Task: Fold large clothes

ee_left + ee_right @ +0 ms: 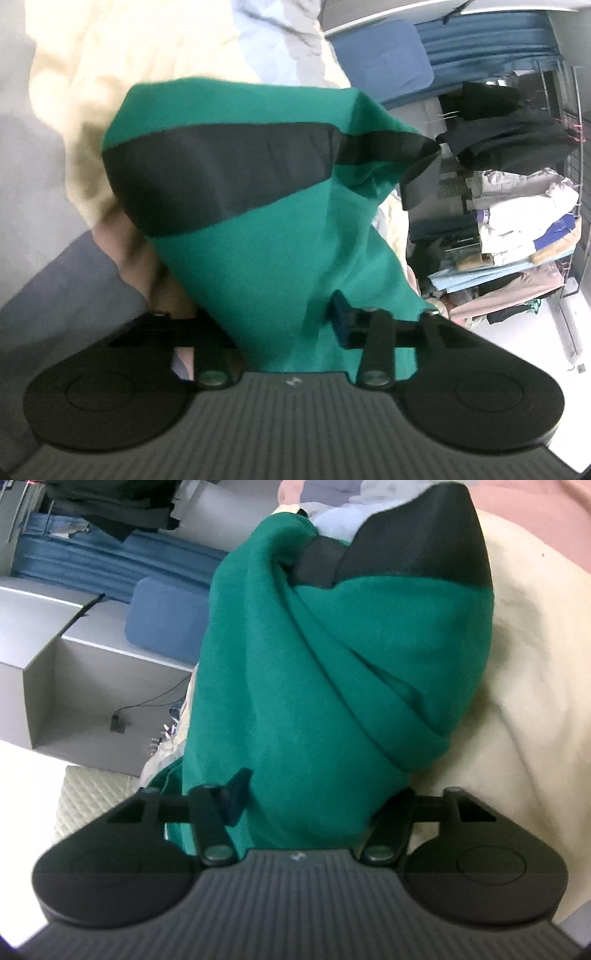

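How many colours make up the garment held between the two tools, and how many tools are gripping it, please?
Green parts of the garment: 1 colour
Black bands on it: 1 colour
Tools with the cloth between their fingers: 2, the left tool and the right tool
Total: 2 colours, 2 tools

The bunched garment (pixel 273 229) hangs between the fingers of the left gripper (pixel 280 325) and fills the middle of that view; a band (pixel 221 170) runs across it. Behind it lies bedding (pixel 122 74), and to the right stands a rack (pixel 517 243) piled with folded clothes. In the right wrist view the garment (pixel 332 672) passes through the right gripper (pixel 314 805), bedding (pixel 524 672) on its right, a cabinet (pixel 74 672) on its left.
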{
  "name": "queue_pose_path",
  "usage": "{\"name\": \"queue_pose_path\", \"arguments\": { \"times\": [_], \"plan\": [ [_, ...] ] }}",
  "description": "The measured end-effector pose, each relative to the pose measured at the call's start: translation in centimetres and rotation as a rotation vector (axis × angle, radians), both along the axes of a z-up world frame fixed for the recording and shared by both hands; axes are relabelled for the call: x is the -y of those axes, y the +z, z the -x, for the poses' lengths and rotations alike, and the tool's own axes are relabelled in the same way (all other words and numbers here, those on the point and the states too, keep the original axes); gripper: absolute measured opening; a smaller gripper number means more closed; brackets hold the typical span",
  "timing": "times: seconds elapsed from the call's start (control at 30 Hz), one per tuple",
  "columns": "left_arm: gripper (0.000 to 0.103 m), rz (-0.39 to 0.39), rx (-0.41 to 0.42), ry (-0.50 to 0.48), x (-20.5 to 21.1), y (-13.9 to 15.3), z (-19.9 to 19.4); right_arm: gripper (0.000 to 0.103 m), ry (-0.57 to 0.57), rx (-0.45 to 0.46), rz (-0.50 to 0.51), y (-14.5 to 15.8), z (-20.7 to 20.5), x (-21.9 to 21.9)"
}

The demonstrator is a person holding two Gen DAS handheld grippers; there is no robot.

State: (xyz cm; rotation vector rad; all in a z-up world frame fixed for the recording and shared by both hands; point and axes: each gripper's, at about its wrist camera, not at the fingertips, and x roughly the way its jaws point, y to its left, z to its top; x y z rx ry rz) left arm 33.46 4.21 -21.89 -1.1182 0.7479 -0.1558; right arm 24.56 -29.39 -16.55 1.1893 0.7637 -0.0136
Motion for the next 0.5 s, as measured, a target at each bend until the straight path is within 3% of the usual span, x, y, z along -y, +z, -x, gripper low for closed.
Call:
{"name": "queue_pose_path", "arguments": {
  "times": [0.07, 0.17, 0.5],
  "plan": [
    [0.030, -0.053, 0.027, -0.010, 0.3, 0.9, 0.3, 0.043, 0.015, 0.012, 0.026, 0.7, -0.2, -0.1],
    [0.025, -0.125, 0.054, -0.019, 0.8, 2.0, 1.2, 0.037, 0.030, 0.030, 0.060, 1.6, -0.2, 0.1],
    [0.021, -0.232, 0.110, -0.058, 1.4, 5.9, 5.4, 0.032, 0.030, 0.094, 0.114, 3.3, 2.3, 1.9]
  ]
}}
